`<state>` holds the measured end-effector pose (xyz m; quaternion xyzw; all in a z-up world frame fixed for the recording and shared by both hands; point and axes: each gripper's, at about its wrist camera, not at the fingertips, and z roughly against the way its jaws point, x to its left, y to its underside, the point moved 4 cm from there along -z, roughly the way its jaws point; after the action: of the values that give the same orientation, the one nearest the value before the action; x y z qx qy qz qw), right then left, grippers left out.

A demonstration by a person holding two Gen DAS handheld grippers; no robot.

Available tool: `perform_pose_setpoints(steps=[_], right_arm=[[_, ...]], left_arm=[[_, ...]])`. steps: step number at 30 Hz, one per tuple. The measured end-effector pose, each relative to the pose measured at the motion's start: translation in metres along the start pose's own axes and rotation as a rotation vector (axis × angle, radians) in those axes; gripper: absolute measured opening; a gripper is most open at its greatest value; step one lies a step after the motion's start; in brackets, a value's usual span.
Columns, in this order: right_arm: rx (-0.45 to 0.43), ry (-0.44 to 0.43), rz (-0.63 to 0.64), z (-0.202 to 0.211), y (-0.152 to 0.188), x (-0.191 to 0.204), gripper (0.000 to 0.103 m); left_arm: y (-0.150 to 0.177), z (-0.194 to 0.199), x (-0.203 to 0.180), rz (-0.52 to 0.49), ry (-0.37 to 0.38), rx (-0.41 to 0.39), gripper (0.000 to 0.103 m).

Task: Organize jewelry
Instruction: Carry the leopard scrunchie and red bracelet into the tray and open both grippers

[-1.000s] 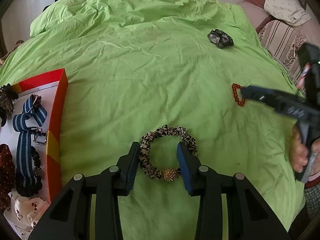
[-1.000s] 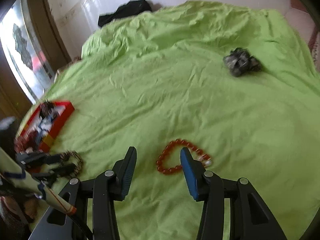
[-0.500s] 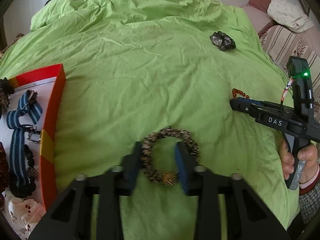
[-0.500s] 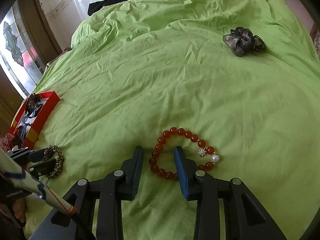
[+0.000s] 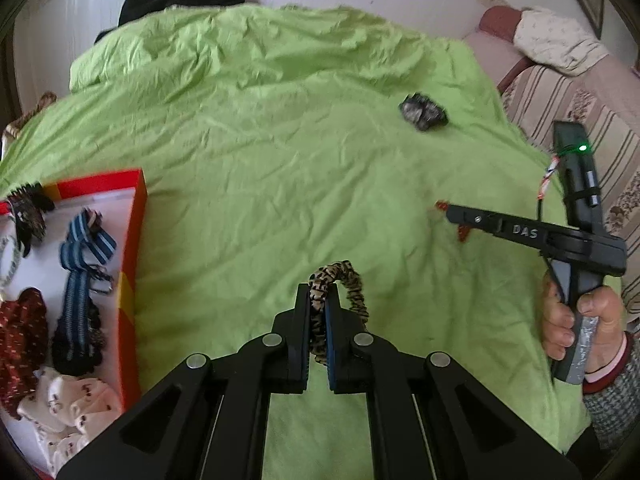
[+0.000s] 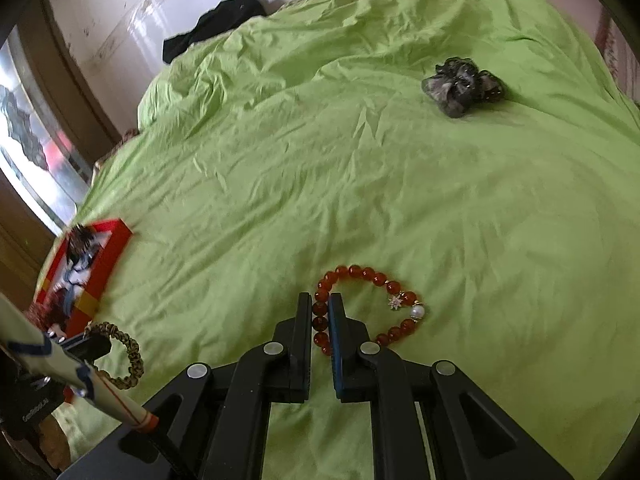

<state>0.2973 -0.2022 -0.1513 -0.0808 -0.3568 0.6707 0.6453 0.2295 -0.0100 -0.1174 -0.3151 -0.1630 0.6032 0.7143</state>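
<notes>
Left to right in our left wrist view: red box (image 5: 134, 240) at 9 o'clock already holds several bands and scrunchies. Our left gripper (image 5: 318, 320) at 6 o'clock is clamped on the leopard-print scrunchie (image 5: 352, 284), one side lifted off the green bedsheet (image 5: 260, 140). Our right gripper (image 6: 320, 316) is pinched onto the red bead bracelet (image 6: 372, 304), which lies on the sheet. Dark scrunchie (image 5: 423, 113) at 1 o'clock sits untouched. We judge roughly halfway: three items left to box. Surface is soft and wrinkled; striped sofa (image 5: 580, 120) at 2 o'clock.
</notes>
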Motion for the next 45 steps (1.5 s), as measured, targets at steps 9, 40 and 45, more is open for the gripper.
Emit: perform_pose_setpoints(steps=[9, 40, 45], right_arm=[[-0.023, -0.13, -0.129, 0.028, -0.002, 0.003, 0.009], [-0.092, -0.046, 0.165, 0.1, 0.01, 0.153, 0.009], [-0.104, -0.024, 0.192, 0.105, 0.016, 0.182, 0.009]], left_arm=[[-0.005, 0.037, -0.003, -0.015, -0.032, -0.077, 0.006], [-0.008, 0.131, 0.048, 0.053, -0.187, -0.258, 0.006], [-0.008, 0.139, 0.062, 0.08, -0.223, -0.266, 0.006]])
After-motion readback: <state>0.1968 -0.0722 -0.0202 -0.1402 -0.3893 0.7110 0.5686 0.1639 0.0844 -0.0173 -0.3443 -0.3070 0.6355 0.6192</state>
